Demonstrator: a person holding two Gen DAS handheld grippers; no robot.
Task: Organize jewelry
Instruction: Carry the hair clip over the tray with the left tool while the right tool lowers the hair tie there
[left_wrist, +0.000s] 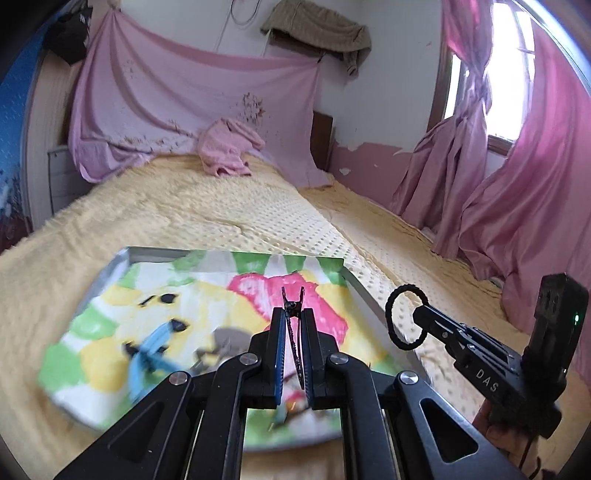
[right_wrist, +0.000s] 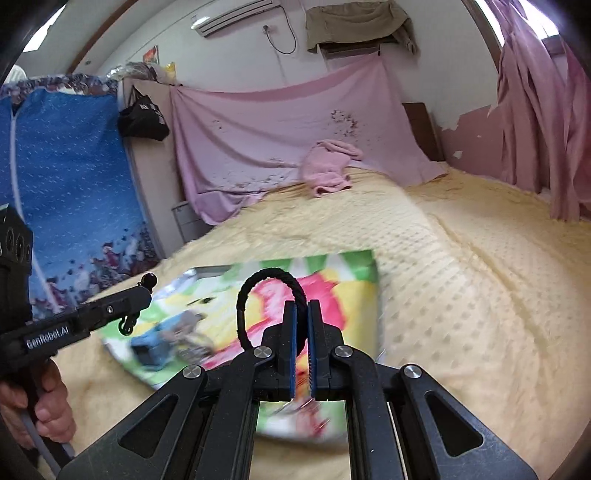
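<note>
My left gripper is clamped on a dark hair clip, and my right gripper pinches a black braided hair tie. Both hang above the tray with its colourful cloth, which lies on the yellow bedspread.

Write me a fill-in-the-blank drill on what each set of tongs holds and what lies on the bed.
1. The left tongs are shut on a dark hair ____.
2. The right tongs pinch a black hair ____.
3. Below both tongs, a colourful towel lies in a ____ on the bed.
4. A crumpled cloth at the far end of the bed is ____ in colour.

Missing words: clip; tie; tray; pink
</note>
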